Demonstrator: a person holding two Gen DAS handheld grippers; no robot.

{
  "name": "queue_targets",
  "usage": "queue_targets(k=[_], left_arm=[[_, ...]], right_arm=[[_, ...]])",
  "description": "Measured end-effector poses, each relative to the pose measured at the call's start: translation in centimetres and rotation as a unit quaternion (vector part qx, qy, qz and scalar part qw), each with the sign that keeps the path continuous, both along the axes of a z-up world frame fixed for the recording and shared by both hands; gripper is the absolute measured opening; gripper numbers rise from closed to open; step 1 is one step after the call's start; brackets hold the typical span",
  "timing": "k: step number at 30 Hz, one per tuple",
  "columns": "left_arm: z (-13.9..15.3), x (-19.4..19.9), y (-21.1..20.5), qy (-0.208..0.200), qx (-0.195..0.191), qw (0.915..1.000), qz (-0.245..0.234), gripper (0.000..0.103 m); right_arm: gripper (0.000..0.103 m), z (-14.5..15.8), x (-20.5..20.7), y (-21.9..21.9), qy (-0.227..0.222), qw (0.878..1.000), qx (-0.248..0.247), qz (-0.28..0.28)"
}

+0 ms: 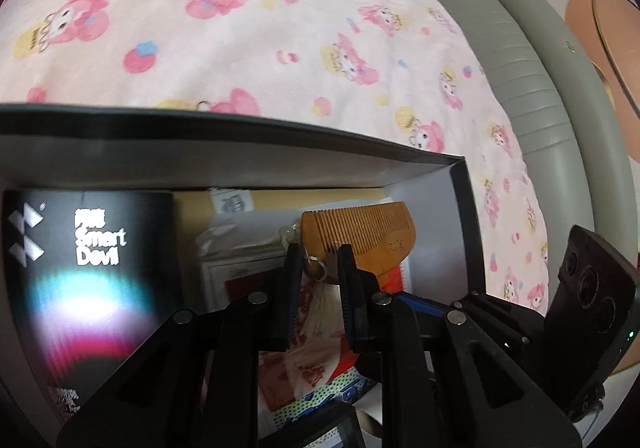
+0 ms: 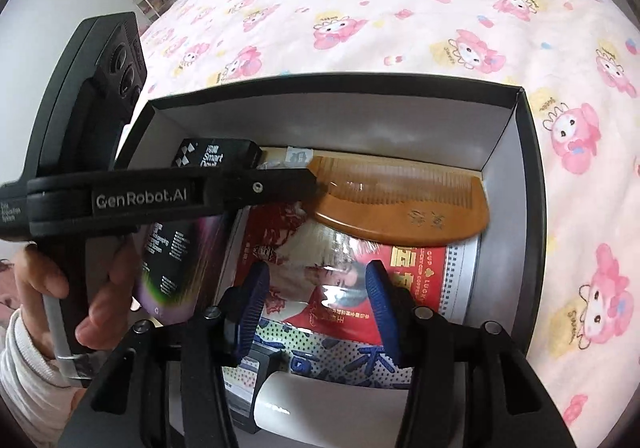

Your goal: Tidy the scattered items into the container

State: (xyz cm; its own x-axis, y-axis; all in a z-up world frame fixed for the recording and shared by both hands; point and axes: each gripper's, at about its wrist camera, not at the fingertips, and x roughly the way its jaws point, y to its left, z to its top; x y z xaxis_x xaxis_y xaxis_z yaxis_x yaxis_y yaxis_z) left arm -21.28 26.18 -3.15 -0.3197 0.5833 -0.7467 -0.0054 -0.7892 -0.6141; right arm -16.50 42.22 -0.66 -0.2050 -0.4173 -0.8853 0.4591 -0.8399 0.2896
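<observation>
Inside an open black box (image 2: 534,167) set on a pink cartoon-print blanket (image 2: 400,7), the left gripper (image 1: 318,260) pinches the near end of a wooden comb (image 2: 400,203), its black fingers nearly together on the comb's ringed, tasselled end. Seen from the right wrist, the comb hangs tilted within the box above a red printed packet (image 2: 416,276), its teeth toward the far wall, its handle end reaching the right-hand wall; whether it touches the packet cannot be told. The right gripper (image 2: 316,308) hovers over the same packet with its blue-padded jaws roughly half apart and nothing between them. A black carton (image 1: 88,268) lettered "Smart Devil" lies along the left side of the box, and a white cylinder (image 2: 320,404) with a black end sits at the near edge. A person's hand (image 2: 72,288) in a pale sleeve grips the left tool's handle. A grey padded bed frame (image 1: 520,59) borders the blanket.
</observation>
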Motion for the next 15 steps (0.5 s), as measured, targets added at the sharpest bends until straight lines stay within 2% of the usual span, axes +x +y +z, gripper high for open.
queue_targets(k=[4,7,13,15], left_arm=[[0.7,0.5,-0.1,0.001,-0.016,0.9998,0.009,0.016],[2.2,1.9,0.0,0.011,-0.029,0.9995,0.008,0.016],[7.1,7.1,1.0,0.074,-0.084,0.9937,-0.004,0.016],[8.8,9.4,1.2,0.1,-0.094,0.9905,0.004,0.021]], right_arm=[[0.046,-0.1,0.1,0.0,0.002,1.0,-0.003,0.002],[0.046,1.4,0.1,-0.3,0.015,1.0,0.009,0.003],[0.046,6.0,2.9,0.7,0.07,0.997,-0.002,-0.032],[0.046,7.1,4.3,1.0,0.092,0.995,0.011,-0.048]])
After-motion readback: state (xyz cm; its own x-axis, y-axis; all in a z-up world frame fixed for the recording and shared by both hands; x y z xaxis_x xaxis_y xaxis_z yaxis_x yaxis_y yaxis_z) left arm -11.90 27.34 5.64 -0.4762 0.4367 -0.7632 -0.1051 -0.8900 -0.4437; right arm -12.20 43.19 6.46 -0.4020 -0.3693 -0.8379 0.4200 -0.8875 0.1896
